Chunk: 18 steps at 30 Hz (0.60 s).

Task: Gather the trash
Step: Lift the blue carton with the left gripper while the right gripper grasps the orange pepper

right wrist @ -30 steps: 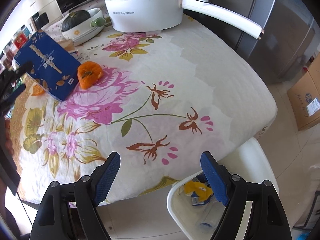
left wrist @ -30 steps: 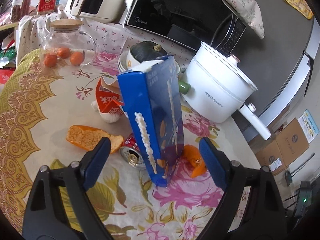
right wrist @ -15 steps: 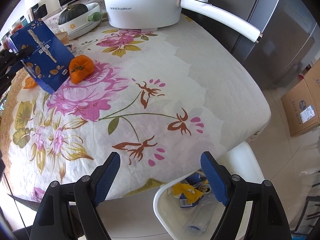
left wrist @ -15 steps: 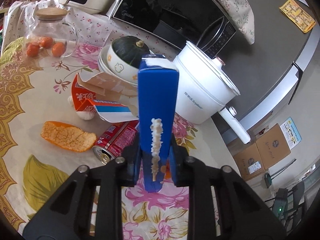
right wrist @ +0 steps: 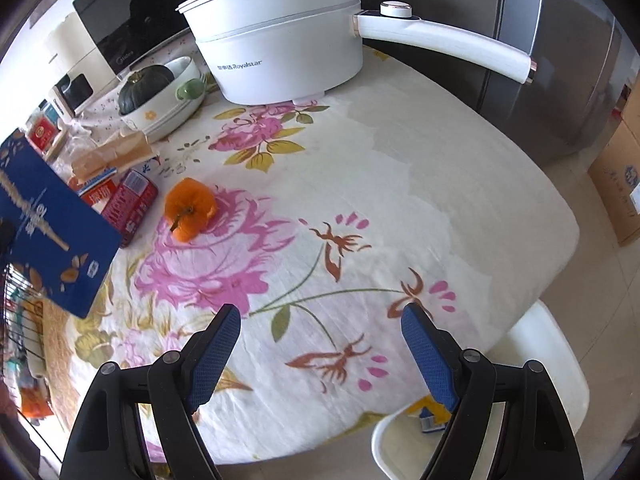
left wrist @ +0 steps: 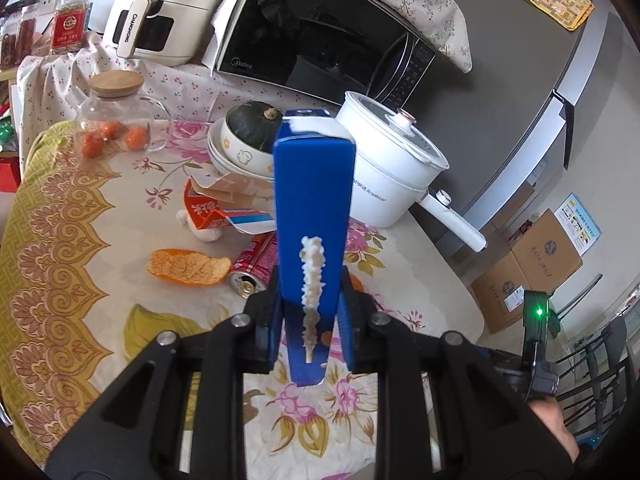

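My left gripper [left wrist: 310,320] is shut on a tall blue carton [left wrist: 314,216] and holds it upright above the table; the carton also shows at the left of the right wrist view [right wrist: 48,232]. Behind it lie a red can [left wrist: 256,264], an orange peel [left wrist: 188,266] and a torn red and white carton [left wrist: 224,204]. A small orange fruit piece [right wrist: 190,212] lies on the floral cloth. My right gripper [right wrist: 320,354] is open and empty above the table's near edge. A white bin [right wrist: 520,380] holding trash stands on the floor below that edge.
A white electric pot [right wrist: 280,44] with a long handle stands at the back. Stacked bowls with a green squash [left wrist: 252,136], a glass jar of oranges [left wrist: 116,120], a microwave [left wrist: 320,44] and an air fryer [left wrist: 160,12] are behind. Cardboard boxes [left wrist: 536,272] sit on the floor.
My left gripper closed on the blue carton and lifted it off the table. My right gripper moved a little forward over the table and stayed open.
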{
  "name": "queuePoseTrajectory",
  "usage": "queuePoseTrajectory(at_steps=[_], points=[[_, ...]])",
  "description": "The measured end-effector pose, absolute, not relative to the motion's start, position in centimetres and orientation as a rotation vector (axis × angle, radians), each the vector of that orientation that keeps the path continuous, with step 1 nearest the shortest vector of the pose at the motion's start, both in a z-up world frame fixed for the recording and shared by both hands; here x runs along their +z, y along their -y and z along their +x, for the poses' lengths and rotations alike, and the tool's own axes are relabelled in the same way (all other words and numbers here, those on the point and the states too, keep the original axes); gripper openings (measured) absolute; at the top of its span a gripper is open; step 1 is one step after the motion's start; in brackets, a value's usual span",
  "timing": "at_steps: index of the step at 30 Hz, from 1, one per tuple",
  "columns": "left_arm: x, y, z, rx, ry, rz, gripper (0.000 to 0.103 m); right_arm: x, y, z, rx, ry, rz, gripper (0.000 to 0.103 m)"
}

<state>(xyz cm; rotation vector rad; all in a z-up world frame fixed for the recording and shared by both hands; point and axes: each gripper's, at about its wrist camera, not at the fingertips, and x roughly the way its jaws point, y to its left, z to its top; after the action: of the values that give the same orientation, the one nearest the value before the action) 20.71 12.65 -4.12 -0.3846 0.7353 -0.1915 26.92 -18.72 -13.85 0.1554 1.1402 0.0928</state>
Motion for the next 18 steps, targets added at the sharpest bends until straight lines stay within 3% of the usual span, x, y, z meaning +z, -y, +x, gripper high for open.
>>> queuePoseTrajectory(at_steps=[18], points=[[-4.3,-18.7,15.9,-0.097,-0.749,-0.244,0.025,-17.9,8.5,33.6,0.205,-1.081,0.215,0.082]])
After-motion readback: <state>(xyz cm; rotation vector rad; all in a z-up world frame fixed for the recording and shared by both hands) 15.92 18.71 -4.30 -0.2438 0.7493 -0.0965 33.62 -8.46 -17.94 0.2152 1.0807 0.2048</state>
